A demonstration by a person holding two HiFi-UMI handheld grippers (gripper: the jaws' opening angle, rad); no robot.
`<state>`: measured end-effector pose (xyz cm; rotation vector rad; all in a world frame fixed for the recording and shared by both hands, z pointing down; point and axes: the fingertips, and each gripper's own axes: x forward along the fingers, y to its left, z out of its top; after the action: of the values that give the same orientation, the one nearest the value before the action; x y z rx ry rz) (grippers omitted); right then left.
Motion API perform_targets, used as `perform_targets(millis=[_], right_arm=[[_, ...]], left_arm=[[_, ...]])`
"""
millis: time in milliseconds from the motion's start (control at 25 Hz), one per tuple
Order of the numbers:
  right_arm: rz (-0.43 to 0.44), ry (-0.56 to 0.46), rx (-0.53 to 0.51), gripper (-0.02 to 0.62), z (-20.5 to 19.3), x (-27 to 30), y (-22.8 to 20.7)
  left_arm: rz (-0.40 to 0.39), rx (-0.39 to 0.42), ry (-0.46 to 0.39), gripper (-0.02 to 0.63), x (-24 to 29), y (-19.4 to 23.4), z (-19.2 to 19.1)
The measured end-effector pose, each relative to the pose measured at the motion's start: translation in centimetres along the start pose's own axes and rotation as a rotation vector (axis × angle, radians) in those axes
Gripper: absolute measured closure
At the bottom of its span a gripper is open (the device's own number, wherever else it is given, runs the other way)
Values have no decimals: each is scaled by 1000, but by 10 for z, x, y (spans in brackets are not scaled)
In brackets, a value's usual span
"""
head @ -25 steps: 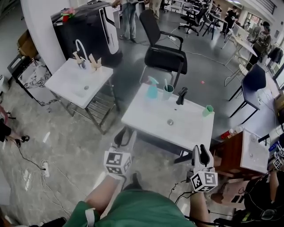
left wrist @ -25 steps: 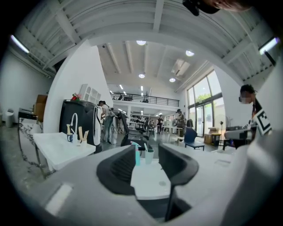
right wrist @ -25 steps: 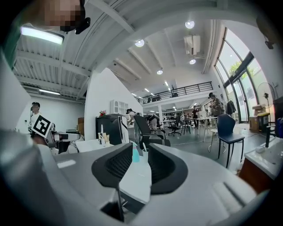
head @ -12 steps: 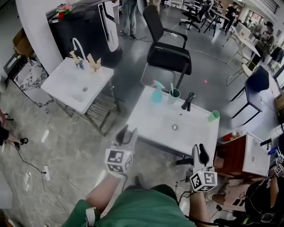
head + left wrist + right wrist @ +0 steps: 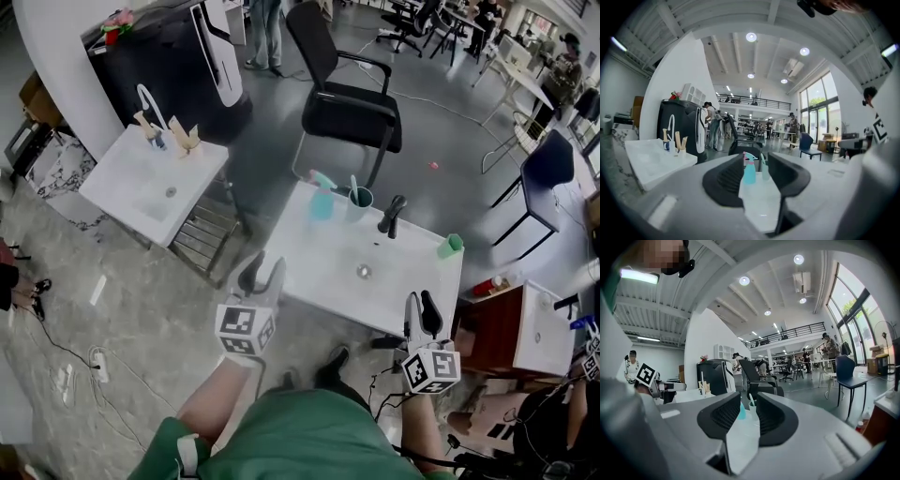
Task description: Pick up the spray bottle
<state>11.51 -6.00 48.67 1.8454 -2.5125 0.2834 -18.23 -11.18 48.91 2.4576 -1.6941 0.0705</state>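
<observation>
The spray bottle (image 5: 322, 197), teal with a pink top, stands upright at the far left corner of the white sink table (image 5: 319, 262). Beside it are a cup with a toothbrush (image 5: 357, 201) and a black faucet (image 5: 389, 215). My left gripper (image 5: 261, 276) hovers open at the table's near left edge, well short of the bottle. The left gripper view frames the spray bottle (image 5: 749, 169) far off between its jaws. My right gripper (image 5: 422, 307) is open at the near right edge. In its view the left jaw half hides the spray bottle (image 5: 741, 412).
A green cup (image 5: 451, 246) stands at the table's far right. A second white sink stand (image 5: 155, 183) is to the left, a black office chair (image 5: 352, 108) behind the table, and a wooden cabinet (image 5: 492, 333) at the right. Cables lie on the floor.
Both grippers have moved forward toward the sink table, which now lies closer under them. Their jaws stand as before.
</observation>
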Motion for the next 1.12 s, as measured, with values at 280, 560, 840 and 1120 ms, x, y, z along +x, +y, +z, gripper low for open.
perform_targets(millis=[280,560,840,1120], right_arm=[[58,-9,7,494,18,50,-53],[102,-10,34,494,21,83,-109],[93,6,74,495,16,94,-153],[50,20,89,495,10,109,-170]], left_arm=[[48,-7,14,448,61,-11,5],[72,24,67,448,124,-31,-7],[105,76,117,448,174,-41,-22],[99,82,159,448,217,-28,-42]])
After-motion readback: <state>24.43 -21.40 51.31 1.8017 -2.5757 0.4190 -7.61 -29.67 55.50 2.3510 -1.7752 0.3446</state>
